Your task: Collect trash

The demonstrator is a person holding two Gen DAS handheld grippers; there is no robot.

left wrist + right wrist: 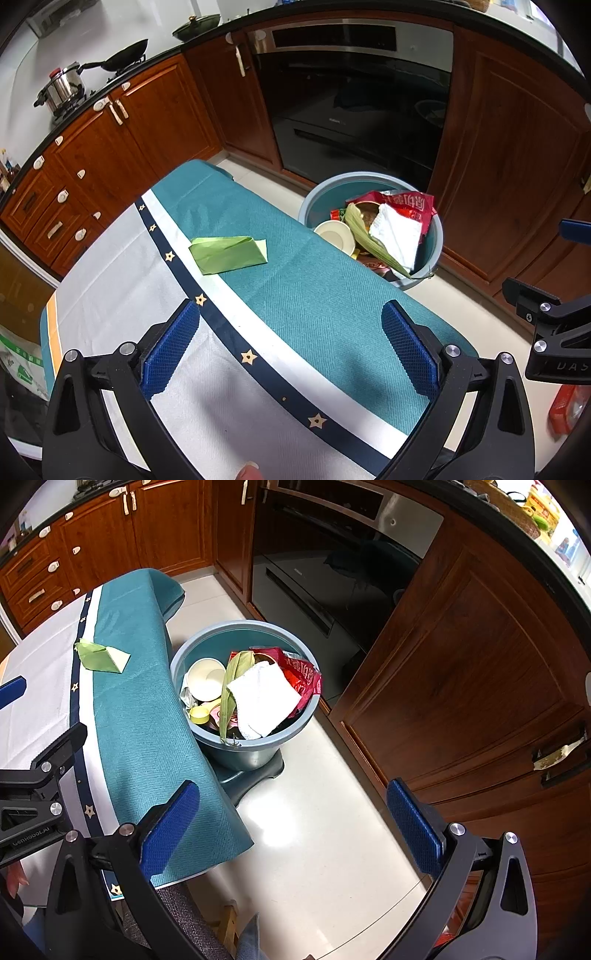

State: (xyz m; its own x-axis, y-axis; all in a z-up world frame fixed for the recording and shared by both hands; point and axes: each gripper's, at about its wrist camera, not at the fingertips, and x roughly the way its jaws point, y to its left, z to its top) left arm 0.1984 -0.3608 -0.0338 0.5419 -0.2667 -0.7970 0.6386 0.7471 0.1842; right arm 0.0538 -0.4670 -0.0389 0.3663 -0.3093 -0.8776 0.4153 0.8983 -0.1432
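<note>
Lying alone on the desk (110,266), a folded green paper (228,253) looks like the last trash left, the bin (192,648) beside the desk already nearly full, while the left gripper (290,345) and right gripper (293,827) hover with fingers spread, grasping nothing.

Bright, sharp fisheye views; glare on the floor (291,823), dark corners.

A folded light-green paper carton (228,254) lies flat on the teal cloth, left of centre in the left wrist view. The grey-blue trash bin (255,753) stands upright mid-frame, holding a paper cup (205,679), corn husk (229,698), white tissue (264,699) and red wrapper (301,675)
</note>
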